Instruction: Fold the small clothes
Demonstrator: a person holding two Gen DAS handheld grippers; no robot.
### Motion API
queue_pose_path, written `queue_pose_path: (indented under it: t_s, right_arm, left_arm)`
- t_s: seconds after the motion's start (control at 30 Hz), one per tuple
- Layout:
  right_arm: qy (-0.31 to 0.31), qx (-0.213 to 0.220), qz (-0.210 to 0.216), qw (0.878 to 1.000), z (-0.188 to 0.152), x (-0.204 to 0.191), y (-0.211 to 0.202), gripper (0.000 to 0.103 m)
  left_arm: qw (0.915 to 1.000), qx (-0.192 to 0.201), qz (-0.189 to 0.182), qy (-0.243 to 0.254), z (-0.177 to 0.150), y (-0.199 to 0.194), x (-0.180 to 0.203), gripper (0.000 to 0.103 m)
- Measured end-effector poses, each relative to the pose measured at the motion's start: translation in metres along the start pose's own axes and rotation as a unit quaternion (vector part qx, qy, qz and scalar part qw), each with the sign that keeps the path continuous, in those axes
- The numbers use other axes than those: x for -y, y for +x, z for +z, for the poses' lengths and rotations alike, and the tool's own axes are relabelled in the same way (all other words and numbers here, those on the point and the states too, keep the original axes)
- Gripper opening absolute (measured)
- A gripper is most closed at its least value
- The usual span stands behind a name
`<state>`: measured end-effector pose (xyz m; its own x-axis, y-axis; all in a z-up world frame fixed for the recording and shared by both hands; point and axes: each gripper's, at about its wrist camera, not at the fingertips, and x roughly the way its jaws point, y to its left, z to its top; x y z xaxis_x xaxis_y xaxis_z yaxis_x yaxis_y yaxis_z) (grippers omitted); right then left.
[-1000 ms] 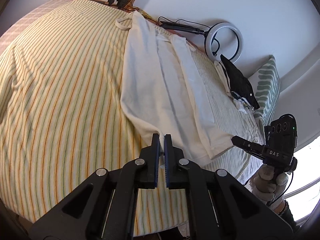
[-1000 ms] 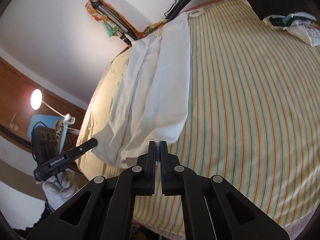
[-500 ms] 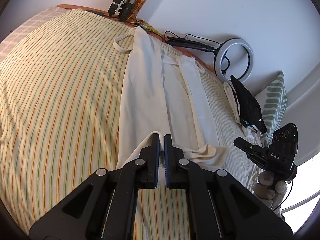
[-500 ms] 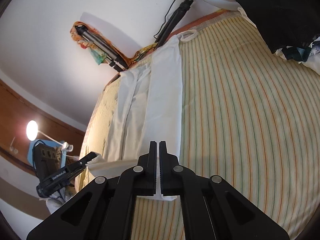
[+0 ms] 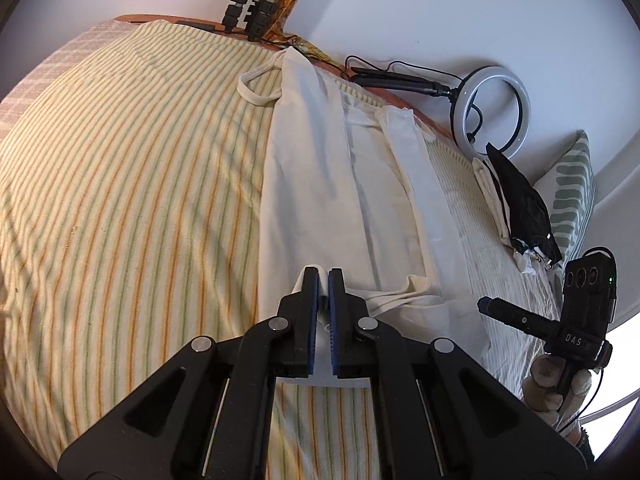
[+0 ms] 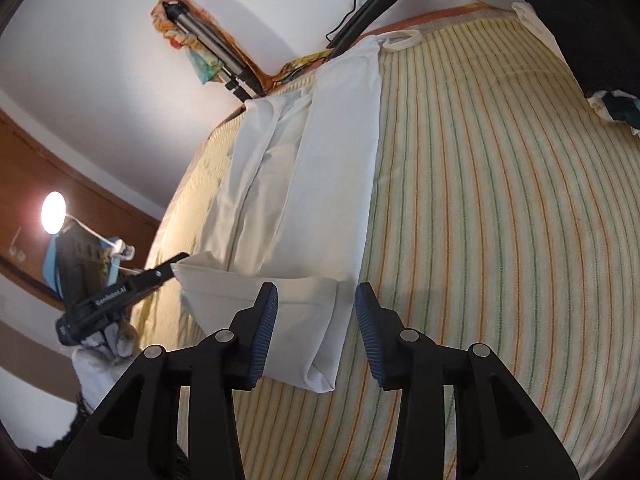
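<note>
garment [image 5: 316,184]: cream, already folded lengthwise into a long strip, lying on the striped bed [image 5: 120,200]. In the left view it runs from the claw at 6 o'clock up to the strap loop [image 5: 256,88] at 12.
near hem: lifted and turned back over the strip, so a short flap [image 6: 288,300] lies across the near end. Reads as the start of a crosswise fold.
left claw [image 5: 323,280]: fingers together, clamped on the left corner of the flap. Judgement: held pinched so that corner stays put while the other side is set down.
right claw [image 6: 316,304]: fingers apart, nothing between them, straddling the flap's right corner. Flap rests on the strip under its own weight there.
why open: judgement only; that corner looks placed, so the grip is no longer needed.
flap state: right corner square-ish; middle is puckered between the 2 claws [image 5: 404,292], so the fold is not flat yet.
progress: early, 1 short crosswise fold begun, most of the strip unfolded.
risk: letting the left corner go skewed leaves the crease crooked.
clutter: ring light [image 5: 490,110] and black cloth [image 5: 520,208] at 2 o'clock, well apart from the garment.
</note>
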<state>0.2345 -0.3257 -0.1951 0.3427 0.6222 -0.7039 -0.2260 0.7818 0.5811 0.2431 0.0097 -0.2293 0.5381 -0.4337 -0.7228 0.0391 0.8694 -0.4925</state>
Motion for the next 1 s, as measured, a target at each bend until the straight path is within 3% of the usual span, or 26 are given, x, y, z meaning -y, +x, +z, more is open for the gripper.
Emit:
queue_pose_path:
  t_s: [0.03, 0.13, 0.33, 0.57, 0.73, 0.97, 1.0]
  right_arm:
    - [-0.008, -0.001, -0.005, 1.000, 0.000, -0.002, 0.002, 0.035]
    - [-0.038, -0.001, -0.030, 0.999, -0.001, -0.012, 0.005, 0.031]
    - [-0.072, 0.007, -0.025, 0.997, -0.006, -0.020, -0.003, 0.031]
    - [-0.110, -0.008, -0.064, 0.992, -0.011, -0.027, 0.011, 0.031]
    - [-0.118, -0.009, -0.068, 0.991, -0.011, -0.027, 0.013, 0.031]
    - [-0.126, -0.010, -0.081, 0.989, -0.010, -0.033, 0.017, 0.031]
    - [-0.131, -0.009, -0.084, 0.988, -0.011, -0.035, 0.018, 0.025]
  left_arm:
    - [1.0000, 0.000, 0.001, 0.000, 0.001, -0.002, -0.002, 0.003]
    - [0.9998, 0.017, 0.005, -0.001, 0.004, -0.012, -0.010, 0.024]
    - [0.9979, 0.022, -0.006, 0.061, 0.002, -0.024, -0.011, 0.025]
    - [0.9818, 0.014, 0.064, 0.178, -0.015, 0.002, 0.017, 0.025]
    - [0.9772, 0.008, 0.067, 0.201, -0.012, 0.014, 0.023, 0.025]
    - [0.9769, 0.007, 0.074, 0.200, -0.007, 0.020, 0.023, 0.025]
    - [0.9763, 0.008, 0.071, 0.204, -0.007, 0.020, 0.025, 0.025]
